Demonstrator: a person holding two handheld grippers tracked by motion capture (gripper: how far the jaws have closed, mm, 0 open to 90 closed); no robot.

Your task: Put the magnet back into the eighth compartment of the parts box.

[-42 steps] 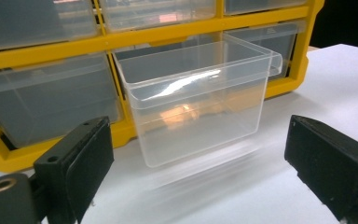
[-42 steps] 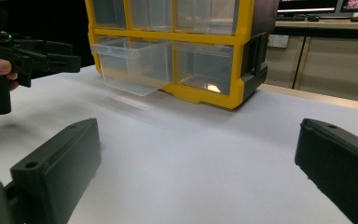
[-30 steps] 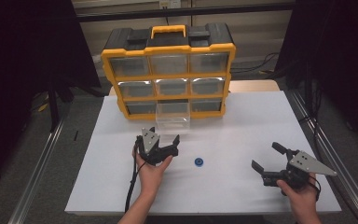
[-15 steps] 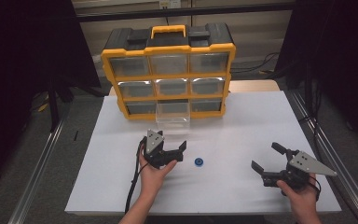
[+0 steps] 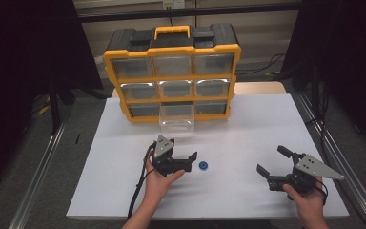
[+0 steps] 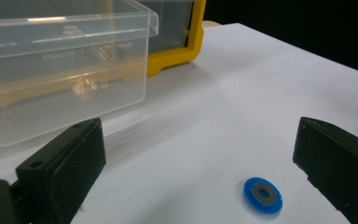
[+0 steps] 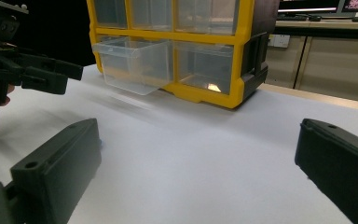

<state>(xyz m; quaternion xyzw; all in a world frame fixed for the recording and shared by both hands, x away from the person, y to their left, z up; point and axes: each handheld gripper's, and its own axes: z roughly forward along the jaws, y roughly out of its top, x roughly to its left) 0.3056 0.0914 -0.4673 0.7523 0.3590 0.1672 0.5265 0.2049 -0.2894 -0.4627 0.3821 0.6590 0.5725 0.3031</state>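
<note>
A small blue washer point(image 5: 203, 165) lies flat on the white table point(image 5: 248, 129); in the left gripper view the blue washer point(image 6: 262, 194) sits low between the two jaws, nearer the right one. My left gripper point(image 5: 183, 152) is open just left of the washer, with nothing held; its jaws stand wide apart point(image 6: 200, 158). Behind it, a clear plastic drawer point(image 5: 176, 117) point(image 6: 60, 65) is pulled out of the bottom row of the yellow and black organizer point(image 5: 171, 71). My right gripper point(image 5: 272, 160) point(image 7: 198, 163) hovers open and empty at the front right.
The organizer point(image 7: 242, 56) stands at the table's far edge with several clear drawers shut. The pulled-out drawer point(image 7: 130, 65) juts toward me. The left gripper point(image 7: 28, 70) and its cable point(image 5: 138, 191) sit at the table's front left. Metal rails point(image 5: 43, 162) flank the table.
My left gripper has moved right and a little nearer to me, closing in on the blue washer. The right gripper has stayed where it was.
</note>
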